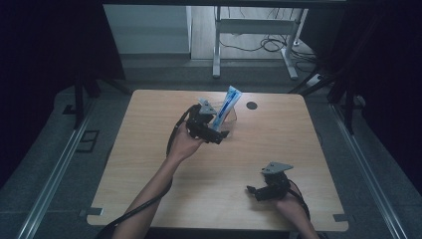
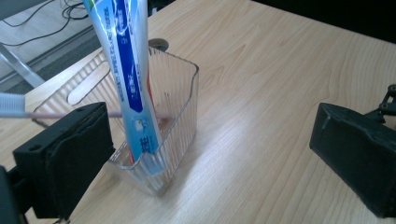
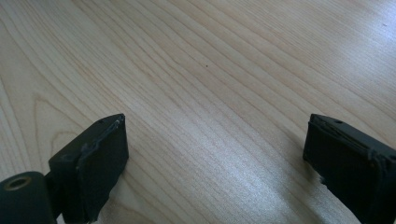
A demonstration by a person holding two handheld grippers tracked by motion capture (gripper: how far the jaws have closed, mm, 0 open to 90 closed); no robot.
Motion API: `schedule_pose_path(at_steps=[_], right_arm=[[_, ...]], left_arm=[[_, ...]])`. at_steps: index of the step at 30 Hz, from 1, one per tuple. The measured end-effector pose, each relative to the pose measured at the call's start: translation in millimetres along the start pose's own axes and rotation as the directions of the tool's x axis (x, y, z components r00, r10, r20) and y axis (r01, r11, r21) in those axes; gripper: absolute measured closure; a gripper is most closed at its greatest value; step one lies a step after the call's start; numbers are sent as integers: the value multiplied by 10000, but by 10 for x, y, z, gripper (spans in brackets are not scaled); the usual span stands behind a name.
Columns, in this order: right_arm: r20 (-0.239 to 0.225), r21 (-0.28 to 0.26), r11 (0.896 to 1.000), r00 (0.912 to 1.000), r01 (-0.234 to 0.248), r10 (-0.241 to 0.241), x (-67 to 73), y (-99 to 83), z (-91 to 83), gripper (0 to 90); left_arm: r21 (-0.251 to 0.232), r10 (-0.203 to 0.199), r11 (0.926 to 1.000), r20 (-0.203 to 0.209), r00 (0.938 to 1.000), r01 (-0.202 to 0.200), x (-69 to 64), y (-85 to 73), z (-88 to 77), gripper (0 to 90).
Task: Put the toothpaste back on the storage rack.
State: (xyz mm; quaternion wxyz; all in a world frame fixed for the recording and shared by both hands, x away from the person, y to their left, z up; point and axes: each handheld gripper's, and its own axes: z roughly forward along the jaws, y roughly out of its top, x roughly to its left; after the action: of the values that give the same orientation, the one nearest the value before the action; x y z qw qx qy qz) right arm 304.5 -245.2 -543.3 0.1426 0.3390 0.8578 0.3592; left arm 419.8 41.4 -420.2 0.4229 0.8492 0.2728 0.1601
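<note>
Toothpaste, a blue and white squeezy tube (image 2: pixel 128 70), now stands leaning in the clear ribbed plastic cup (image 2: pixel 180 116), with its cap end down at the bottom. Your left gripper (image 1: pixel 211 130) has its black fingers (image 2: pixel 77 158) spread wide, one on each side of the cup, and they press on nothing. The tube is free between them. A toothbrush with a thin pink handle (image 2: pixel 70 114) lies across the cup, its white bristles poking out past the rim. A flat pale wooden stick (image 2: pixel 88 84) rests just behind the cup.

Your right gripper (image 1: pixel 259 190) sits low near the front of the light wooden worktop (image 1: pixel 278 134), well apart from the cup. Its fingers (image 3: pixel 100 161) are wide apart too and hold nothing.

So putting the tube in looks done. What is left is likely to pull your left hand back without knocking the cup.
</note>
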Motion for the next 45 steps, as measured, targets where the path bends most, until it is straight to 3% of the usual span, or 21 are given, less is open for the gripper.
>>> schedule_pose_path(at_steps=[20, 45], right_arm=[[1, -15, 10000, 10000, -25, 25, 3, 0, 1, 65], [-9, -5, 10000, 10000, -19, 19, 2, 1, 1, 66]], left_arm=[[-279, -59, 9996, 96, 9999, 61, -143, -351, -240, 0], [287, -192, 9994, -419, 9989, 204, -342, -983, -567, 0]])
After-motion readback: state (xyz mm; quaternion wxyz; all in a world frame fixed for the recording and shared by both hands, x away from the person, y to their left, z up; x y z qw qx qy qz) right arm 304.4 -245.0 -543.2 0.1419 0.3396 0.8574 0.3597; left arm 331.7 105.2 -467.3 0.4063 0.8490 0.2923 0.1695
